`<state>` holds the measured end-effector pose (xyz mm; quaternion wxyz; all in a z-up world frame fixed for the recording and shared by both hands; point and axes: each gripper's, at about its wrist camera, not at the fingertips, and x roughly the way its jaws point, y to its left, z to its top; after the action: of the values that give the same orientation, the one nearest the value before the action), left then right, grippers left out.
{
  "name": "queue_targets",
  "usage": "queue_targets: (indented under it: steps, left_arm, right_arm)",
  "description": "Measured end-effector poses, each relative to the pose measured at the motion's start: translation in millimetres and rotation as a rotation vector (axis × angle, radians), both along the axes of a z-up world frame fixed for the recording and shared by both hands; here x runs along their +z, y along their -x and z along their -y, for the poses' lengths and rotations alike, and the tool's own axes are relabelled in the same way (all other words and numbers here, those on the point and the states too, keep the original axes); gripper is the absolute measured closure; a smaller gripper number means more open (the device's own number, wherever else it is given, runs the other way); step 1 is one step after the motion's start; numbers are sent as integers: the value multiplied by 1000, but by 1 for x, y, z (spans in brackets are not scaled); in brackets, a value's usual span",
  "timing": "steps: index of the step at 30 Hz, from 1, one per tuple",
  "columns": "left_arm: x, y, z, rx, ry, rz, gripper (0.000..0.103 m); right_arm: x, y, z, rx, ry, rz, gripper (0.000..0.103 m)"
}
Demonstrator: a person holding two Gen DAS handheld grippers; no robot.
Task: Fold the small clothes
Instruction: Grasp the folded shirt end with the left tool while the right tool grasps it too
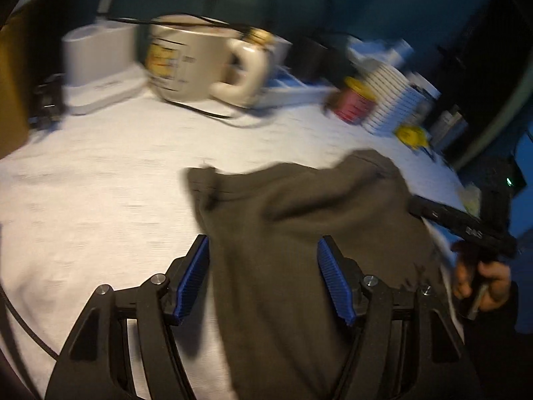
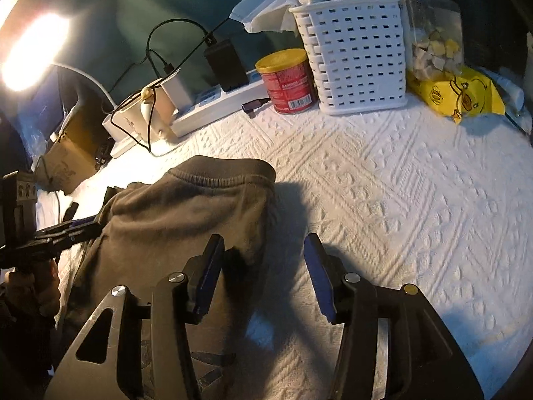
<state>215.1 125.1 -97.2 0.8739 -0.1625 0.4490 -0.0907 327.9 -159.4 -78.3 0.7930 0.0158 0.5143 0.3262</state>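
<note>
A small dark olive-grey garment point(image 1: 299, 233) lies partly folded on the white textured cloth point(image 1: 100, 183). My left gripper point(image 1: 263, 260) is open, its blue pads astride the garment's near part, not closed on it. In the right wrist view the garment point(image 2: 186, 213) lies left of centre with its stitched hem toward the back. My right gripper point(image 2: 263, 256) is open over the garment's right edge, the left pad above the fabric. Each gripper shows in the other's view: the right one point(image 1: 466, 230) at the garment's right, the left one point(image 2: 60, 230) at its left.
Along the back stand a cream mug point(image 1: 196, 63), a red can with a yellow lid point(image 2: 288, 81), a white lattice basket point(image 2: 356, 53), a clear jar point(image 2: 433, 33), a yellow duck bag point(image 2: 463, 95), a power strip with chargers and cables point(image 2: 213, 106), and a lit lamp point(image 2: 33, 50).
</note>
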Motion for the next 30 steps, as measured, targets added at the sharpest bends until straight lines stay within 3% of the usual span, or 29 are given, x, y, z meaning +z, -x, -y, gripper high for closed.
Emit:
queue_targets:
  steps: [2, 7, 10, 12, 14, 17, 19, 21, 23, 30]
  left_arm:
    - [1, -1, 11, -29, -24, 13, 20]
    - [4, -6, 32, -89, -36, 15, 18]
    - [2, -5, 44, -109, -119, 36, 18]
    - [1, -4, 46, -116, -137, 45, 26]
    - [1, -4, 46, -118, -147, 52, 43]
    - [1, -4, 47, -108, -142, 60, 55]
    - [0, -3, 51, -104, -150, 68, 62]
    - [0, -2, 58, -104, -164, 70, 63]
    - [1, -2, 65, -109, -186, 72, 69]
    - [4, 4, 67, -87, -166, 77, 78]
  right_arm:
    - [0, 1, -4, 17, -4, 3, 50]
    - [-1, 3, -22, 68, 4, 23, 45]
    - [-2, 5, -31, 109, -17, 20, 42]
    - [-2, 8, -38, 122, -18, 41, 42]
    - [-2, 13, -45, 135, -2, 61, 42]
    - [-2, 15, -51, 160, -9, 59, 42]
    - [-1, 17, -54, 173, 1, 68, 50]
    - [-1, 21, -60, 188, 18, 77, 56]
    - [-1, 27, -67, 213, 35, 92, 76]
    - [4, 38, -70, 235, 37, 120, 85]
